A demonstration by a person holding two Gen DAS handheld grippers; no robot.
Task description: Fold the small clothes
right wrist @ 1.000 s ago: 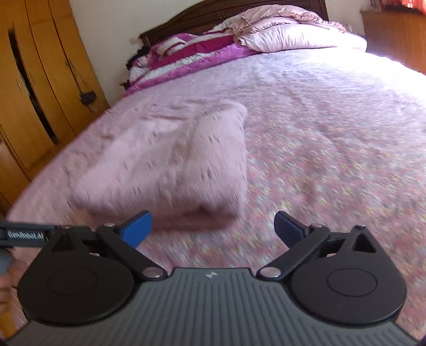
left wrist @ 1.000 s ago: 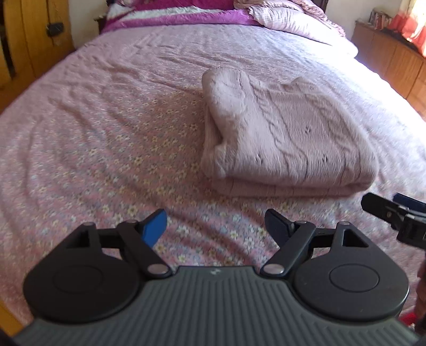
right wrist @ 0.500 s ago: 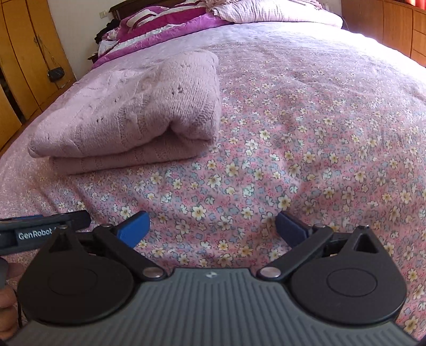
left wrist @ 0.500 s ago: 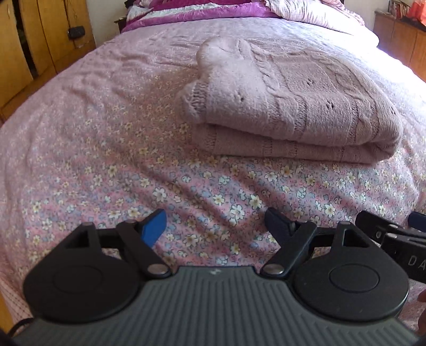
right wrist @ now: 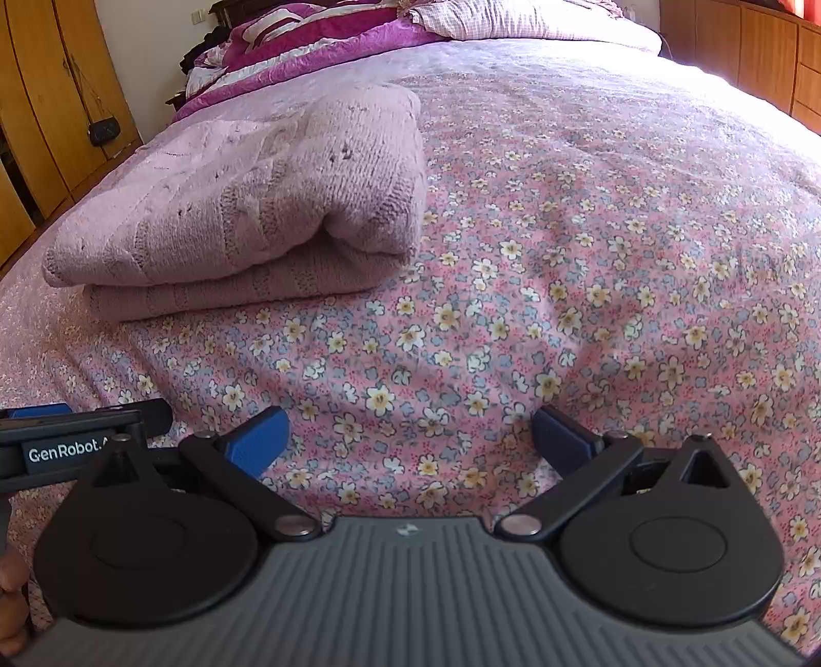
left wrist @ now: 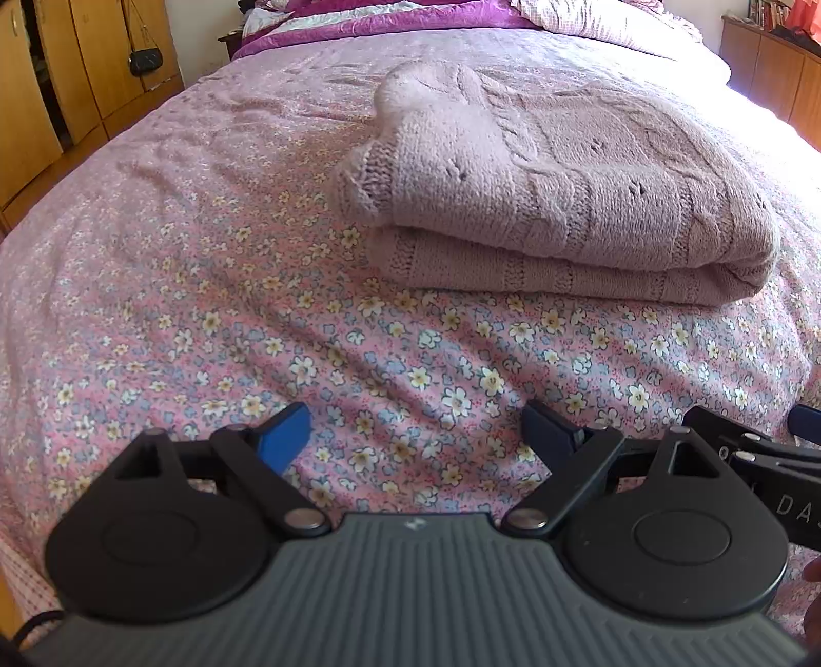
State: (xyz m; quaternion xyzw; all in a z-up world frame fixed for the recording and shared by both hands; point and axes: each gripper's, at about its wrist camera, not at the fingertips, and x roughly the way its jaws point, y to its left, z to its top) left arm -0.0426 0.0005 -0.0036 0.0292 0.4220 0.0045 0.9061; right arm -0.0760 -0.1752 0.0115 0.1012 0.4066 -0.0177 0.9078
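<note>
A pale pink knitted sweater (left wrist: 554,195) lies folded in a thick stack on the flowered bedsheet (left wrist: 215,287). The right wrist view has the same sweater (right wrist: 246,205) at its upper left. My left gripper (left wrist: 416,436) hovers low over the sheet in front of the sweater, well short of it; its jaws are opening and nothing is between them. Beside it on the right, my right gripper (right wrist: 408,436) stands open over bare sheet, with nothing between its blue fingers (right wrist: 256,438). Each gripper shows at the edge of the other's view.
Purple and pink bedding with pillows (left wrist: 390,20) is piled at the head of the bed. Wooden wardrobes (left wrist: 61,87) stand along the left side, wooden cabinets (right wrist: 759,51) along the right. A hand (right wrist: 13,600) shows at the lower left of the right wrist view.
Both grippers sank toward the sheet and tipped down, so the sweater looms larger and higher in view. The left jaws have spread slightly wider.
</note>
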